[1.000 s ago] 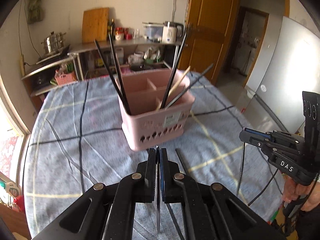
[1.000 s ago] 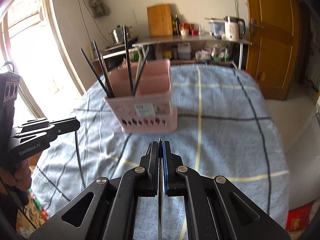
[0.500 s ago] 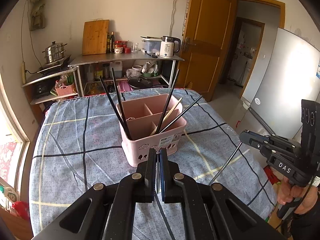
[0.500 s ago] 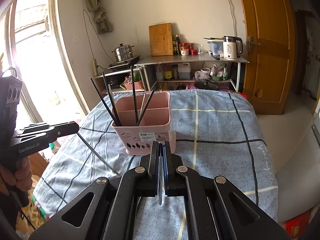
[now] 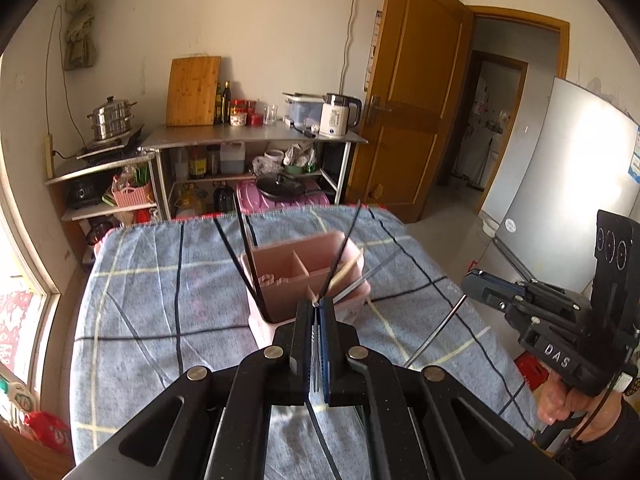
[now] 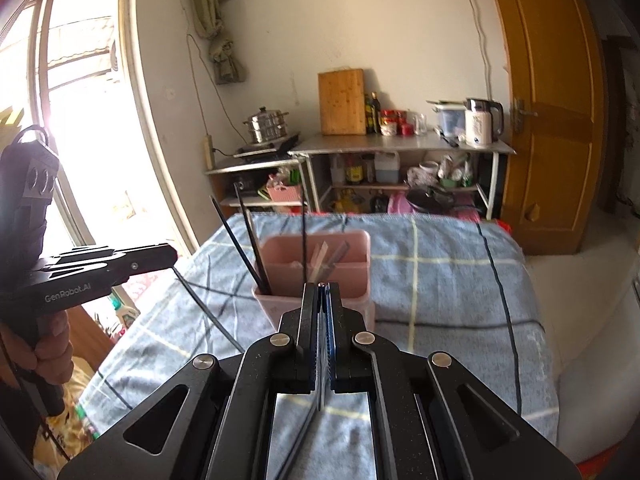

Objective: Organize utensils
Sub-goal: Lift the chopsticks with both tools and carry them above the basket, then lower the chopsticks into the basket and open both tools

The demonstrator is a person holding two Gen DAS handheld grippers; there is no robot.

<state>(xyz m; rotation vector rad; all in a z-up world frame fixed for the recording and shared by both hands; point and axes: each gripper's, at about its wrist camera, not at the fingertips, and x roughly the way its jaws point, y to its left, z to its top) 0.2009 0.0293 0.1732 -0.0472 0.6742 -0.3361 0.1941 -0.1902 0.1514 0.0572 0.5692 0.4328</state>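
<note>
A pink divided utensil holder (image 5: pixel 288 276) (image 6: pixel 352 276) stands mid-table on a blue checked cloth, with several black chopsticks and a wooden one leaning in it. My left gripper (image 5: pixel 316 304) is shut on a thin chopstick; that chopstick (image 6: pixel 208 312) hangs down from its jaws in the right wrist view. My right gripper (image 6: pixel 321 286) is shut on another thin chopstick (image 5: pixel 434 336), which slants down from it in the left wrist view. Both grippers are held above the near side of the holder.
The blue cloth (image 5: pixel 140 300) covers the table. Behind it stand a metal shelf unit (image 5: pixel 256 140) with a kettle, jars and a cutting board, a wooden door (image 5: pixel 412 100) and a fridge (image 5: pixel 560 200) to the right, and a window (image 6: pixel 80 120) to the left.
Both grippers have risen and tilted up from the cloth, each carrying its chopstick, and have moved closer to the pink holder.
</note>
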